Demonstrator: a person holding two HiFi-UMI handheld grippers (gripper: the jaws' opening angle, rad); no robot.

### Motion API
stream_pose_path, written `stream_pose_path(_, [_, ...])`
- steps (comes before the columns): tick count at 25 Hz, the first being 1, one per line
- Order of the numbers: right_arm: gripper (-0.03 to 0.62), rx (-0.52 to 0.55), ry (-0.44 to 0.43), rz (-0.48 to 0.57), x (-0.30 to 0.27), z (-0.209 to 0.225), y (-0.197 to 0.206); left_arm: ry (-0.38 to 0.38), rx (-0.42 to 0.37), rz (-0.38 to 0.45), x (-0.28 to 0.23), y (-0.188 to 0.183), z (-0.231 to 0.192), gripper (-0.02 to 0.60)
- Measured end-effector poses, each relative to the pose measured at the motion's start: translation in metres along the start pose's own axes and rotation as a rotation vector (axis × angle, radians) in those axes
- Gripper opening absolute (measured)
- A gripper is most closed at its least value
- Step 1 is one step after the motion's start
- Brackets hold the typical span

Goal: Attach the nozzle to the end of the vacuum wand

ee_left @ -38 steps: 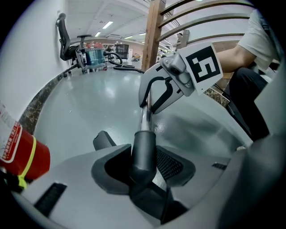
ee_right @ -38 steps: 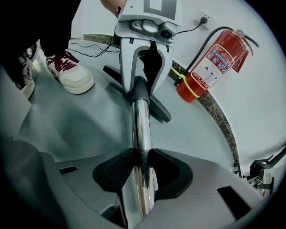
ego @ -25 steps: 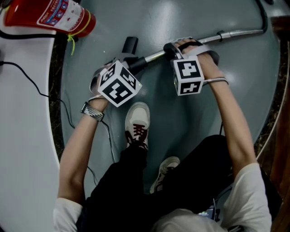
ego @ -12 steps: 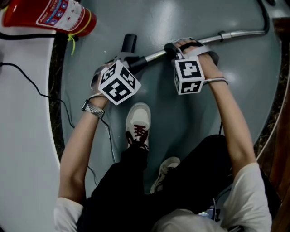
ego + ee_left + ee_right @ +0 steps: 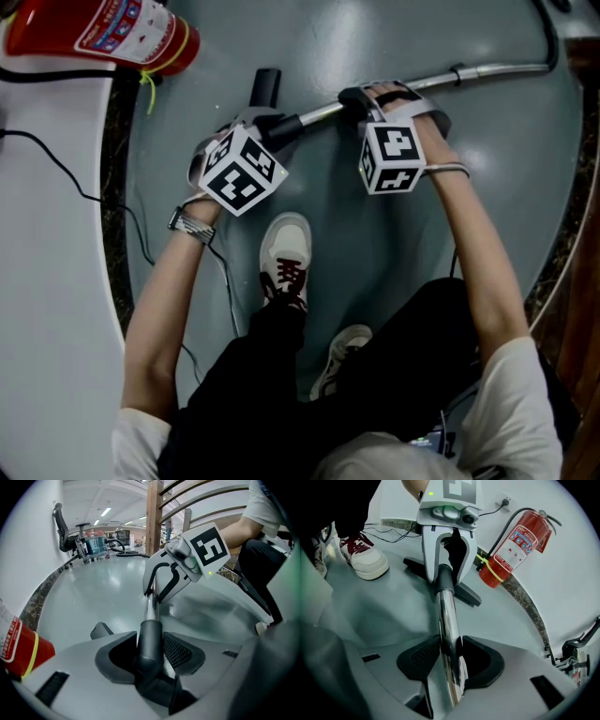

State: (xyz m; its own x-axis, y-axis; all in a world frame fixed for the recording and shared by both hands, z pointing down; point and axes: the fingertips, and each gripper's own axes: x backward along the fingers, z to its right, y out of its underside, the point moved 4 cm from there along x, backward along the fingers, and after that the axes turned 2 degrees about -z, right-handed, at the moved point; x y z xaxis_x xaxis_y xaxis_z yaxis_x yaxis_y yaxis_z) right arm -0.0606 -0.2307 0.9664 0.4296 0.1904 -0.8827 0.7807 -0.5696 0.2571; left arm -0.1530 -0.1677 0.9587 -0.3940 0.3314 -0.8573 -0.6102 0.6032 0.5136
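Head view: the nozzle [image 5: 284,128], at twelve o'clock, is fitted on the wand [image 5: 497,67], which is stretched toward three. Left gripper view: the nozzle is pinched by the left gripper [image 5: 150,656], jaws just eased wider, axis toward twelve. Right gripper view: the wand is likewise pinched by the right gripper [image 5: 451,660].

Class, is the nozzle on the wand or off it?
On: the nozzle sleeves the end of the wand, no gap; locked, cannot tell.

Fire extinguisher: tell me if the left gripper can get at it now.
Probably not yet. The left gripper, whose jaws have just been opening, is clamped on the nozzle at the wand's end. Nothing on the floor stands between it and the fire extinguisher, so once it lets go, likely yes.
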Motion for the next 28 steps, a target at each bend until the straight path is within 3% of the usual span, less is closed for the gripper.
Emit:
stream_pose_path(7, [0.156,-0.084,0.013,0.041,0.009,0.003,0.003,-0.001,0.07,0.076,0.01,-0.005,-0.004,0.178])
stream_pose_path(15, [0.156,-0.507,0.061,0.223,0.044,0.021,0.015,-0.032,0.128,0.181,0.029,-0.021,-0.011,0.176])
stream_pose_path(20, [0.13,-0.742,0.163,0.337,0.082,0.04,0.023,-0.077,0.143,0.26,0.049,-0.04,-0.015,0.161])
stream_pose_path(23, [0.112,-0.771,0.215,0.371,0.106,0.046,0.026,-0.107,0.129,0.29,0.059,-0.049,-0.013,0.144])
stream_pose_path(28, [0.093,-0.7,0.28,0.325,0.131,0.041,0.026,-0.165,0.063,0.3,0.071,-0.059,-0.011,0.095])
